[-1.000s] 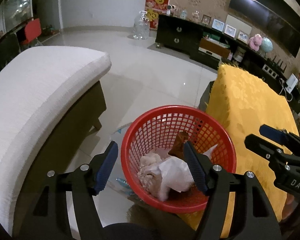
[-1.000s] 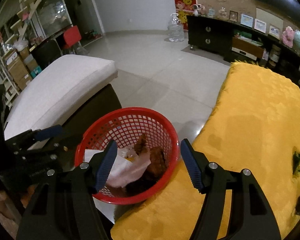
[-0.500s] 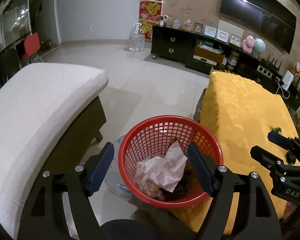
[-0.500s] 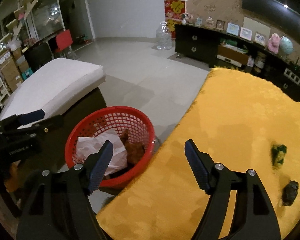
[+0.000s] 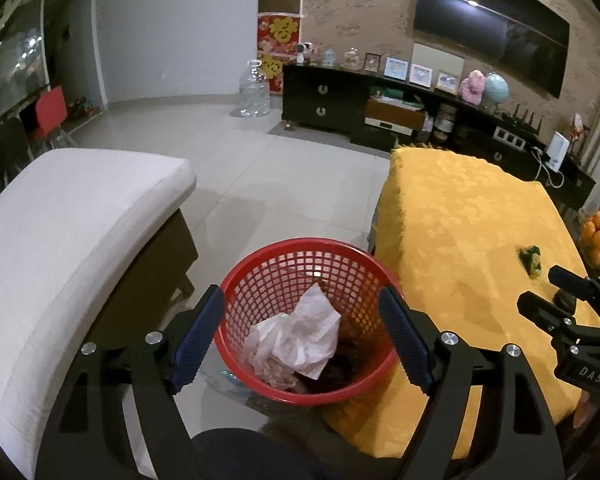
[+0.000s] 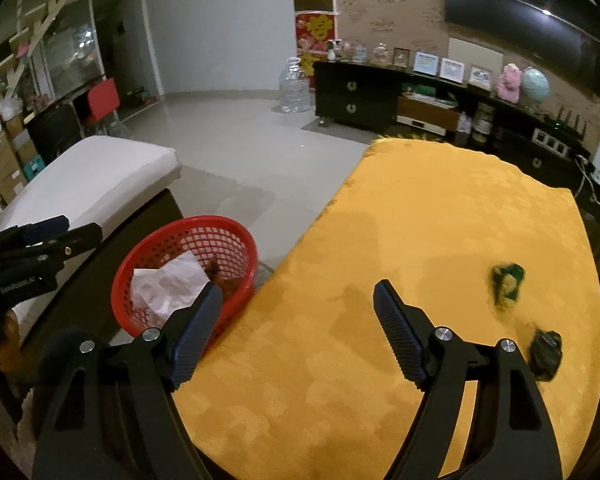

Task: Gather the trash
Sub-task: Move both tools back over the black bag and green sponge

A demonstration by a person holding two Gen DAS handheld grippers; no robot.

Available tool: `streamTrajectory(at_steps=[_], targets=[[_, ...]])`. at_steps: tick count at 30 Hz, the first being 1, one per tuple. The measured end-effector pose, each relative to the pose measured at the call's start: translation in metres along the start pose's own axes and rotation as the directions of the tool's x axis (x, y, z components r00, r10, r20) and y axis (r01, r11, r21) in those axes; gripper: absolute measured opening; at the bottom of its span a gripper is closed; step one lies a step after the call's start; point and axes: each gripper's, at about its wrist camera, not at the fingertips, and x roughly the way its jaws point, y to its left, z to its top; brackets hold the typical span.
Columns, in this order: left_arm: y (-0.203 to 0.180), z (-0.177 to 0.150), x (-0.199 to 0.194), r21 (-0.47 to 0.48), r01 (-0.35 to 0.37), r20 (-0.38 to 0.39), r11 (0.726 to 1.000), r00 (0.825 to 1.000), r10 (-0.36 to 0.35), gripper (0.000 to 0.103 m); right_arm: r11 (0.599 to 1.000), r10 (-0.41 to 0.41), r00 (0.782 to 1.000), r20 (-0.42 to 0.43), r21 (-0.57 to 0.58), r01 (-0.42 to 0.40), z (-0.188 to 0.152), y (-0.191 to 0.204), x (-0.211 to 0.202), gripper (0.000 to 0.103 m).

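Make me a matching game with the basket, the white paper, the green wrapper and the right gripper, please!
Things:
1. red basket
2. white paper
3. green wrapper
4. right gripper

Places or states:
A. lying on the yellow tablecloth
B. open, holding nothing
C. beside the table
D. inside the basket

Pairs: 1-C, 2-D, 3-A, 4-B

We see a dim, warm-lit room with ceiling glints mirrored in the dark television [image 5: 496, 36] at one o'clock, fisheye-bent black corners and soft grainy detail.
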Motion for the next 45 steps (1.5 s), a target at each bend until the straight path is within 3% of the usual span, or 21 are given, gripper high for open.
streamTrajectory(at_steps=[17, 34, 45], targets=[[-0.069, -0.006, -0.012, 0.109, 0.089, 0.004, 0.99, 0.996, -0.09, 0.083, 0.985, -0.131, 0.991, 0.033, 0.119, 0.126, -0.041, -0.064, -0.045, 0.076], [-0.142, -0.018, 0.01, 0.231, 0.177, -0.062, 0.957, 0.984, -0.167, 0.083, 0.906, -0.299, 0.954, -0.024, 0.306, 0.292, -0.099, -0.152, -0.069, 0.076], [-0.183, -0.022, 0.039, 0.278, 0.222, -0.121, 0.935, 0.973, -0.195, 0.083, 0.874, -0.329, 0.942, -0.065, 0.356, 0.33, -0.113, -0.183, -0.057, 0.076]])
